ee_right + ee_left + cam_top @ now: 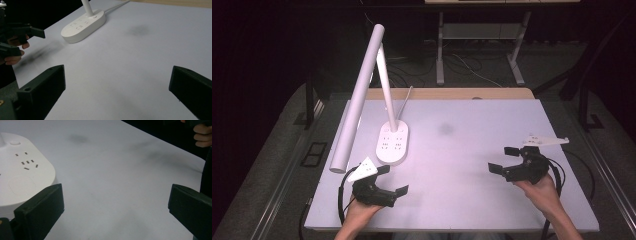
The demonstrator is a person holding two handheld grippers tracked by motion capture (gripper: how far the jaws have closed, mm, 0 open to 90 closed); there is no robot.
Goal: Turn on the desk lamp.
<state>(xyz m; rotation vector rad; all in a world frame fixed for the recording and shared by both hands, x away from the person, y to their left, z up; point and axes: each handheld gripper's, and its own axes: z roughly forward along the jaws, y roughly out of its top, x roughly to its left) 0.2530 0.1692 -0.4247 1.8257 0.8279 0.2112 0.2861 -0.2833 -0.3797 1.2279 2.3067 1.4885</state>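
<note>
Grippers left (393,181) and right (503,159) held wide apart, empty, low over white table (472,190), likely waiting; lamp (393,144) just beside left one, untouched

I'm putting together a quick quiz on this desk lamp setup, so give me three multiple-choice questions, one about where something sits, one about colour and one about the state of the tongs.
1. Where on the table does the lamp base sit?
A. Left half
B. Right edge
C. Front right corner

2. What colour is the lamp?
A. Black
B. White
C. Red

3. How do the left tongs and right tongs stand?
A. Both shut on the lamp
B. One open, one shut
C. Both open, holding nothing

Answers:
1 A, the high view puts the base left of the middle, just ahead of the left tongs.
2 B, base, stem and long head all show white.
3 C, each gripper view shows its jaws wide apart with bare table between them.
</note>
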